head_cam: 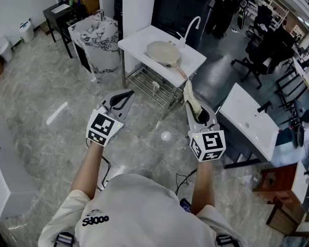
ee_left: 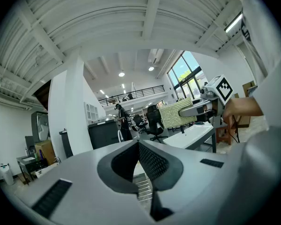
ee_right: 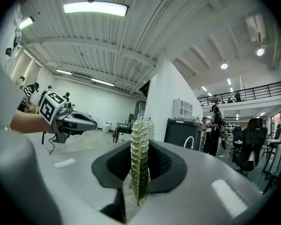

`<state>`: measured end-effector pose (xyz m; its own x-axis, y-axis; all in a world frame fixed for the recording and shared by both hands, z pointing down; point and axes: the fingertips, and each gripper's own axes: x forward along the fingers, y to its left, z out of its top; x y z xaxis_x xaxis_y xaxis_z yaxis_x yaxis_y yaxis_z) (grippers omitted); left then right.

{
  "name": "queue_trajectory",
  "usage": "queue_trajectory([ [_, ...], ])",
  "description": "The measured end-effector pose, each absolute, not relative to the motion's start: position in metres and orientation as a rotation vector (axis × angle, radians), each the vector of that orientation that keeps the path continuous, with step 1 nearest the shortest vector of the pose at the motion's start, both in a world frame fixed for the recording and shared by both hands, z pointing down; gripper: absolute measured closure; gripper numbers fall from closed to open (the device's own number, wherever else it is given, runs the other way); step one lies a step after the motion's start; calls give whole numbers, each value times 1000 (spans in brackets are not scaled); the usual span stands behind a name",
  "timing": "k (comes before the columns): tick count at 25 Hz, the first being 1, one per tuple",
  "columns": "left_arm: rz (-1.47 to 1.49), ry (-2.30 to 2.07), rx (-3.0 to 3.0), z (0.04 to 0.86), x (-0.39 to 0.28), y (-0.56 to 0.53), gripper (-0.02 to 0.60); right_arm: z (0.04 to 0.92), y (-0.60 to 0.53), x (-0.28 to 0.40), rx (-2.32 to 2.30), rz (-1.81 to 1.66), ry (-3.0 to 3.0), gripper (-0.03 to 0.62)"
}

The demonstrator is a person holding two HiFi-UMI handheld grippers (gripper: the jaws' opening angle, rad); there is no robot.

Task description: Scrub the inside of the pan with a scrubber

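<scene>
The right tool (ee_right: 139, 179) clamps a pale green mesh scrubber (ee_right: 140, 149). The left tool (ee_left: 138, 146) is closed, empty. A beige round pan (head_cam: 162, 52) sits on the white counter (head_cam: 136, 39).

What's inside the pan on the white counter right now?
Nothing visible: the pan shows a pale, bare inside in the head view. It is too far off to show residue or water. The scrubber is not in it; the right gripper holds it.

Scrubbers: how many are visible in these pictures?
1. The scrubber is gripped in the jaws of the right gripper, apart from the pan on the white table. Others may be hidden.
</scene>
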<state>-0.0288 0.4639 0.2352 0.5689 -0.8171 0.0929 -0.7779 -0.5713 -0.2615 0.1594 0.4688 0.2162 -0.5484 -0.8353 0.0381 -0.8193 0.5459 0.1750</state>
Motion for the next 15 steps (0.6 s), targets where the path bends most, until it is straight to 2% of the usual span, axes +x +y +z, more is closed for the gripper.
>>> queue_trajectory([
  [15,-247,1308,-2647,230,-15,469,576,214,475,163,1428,-154,-2733,519],
])
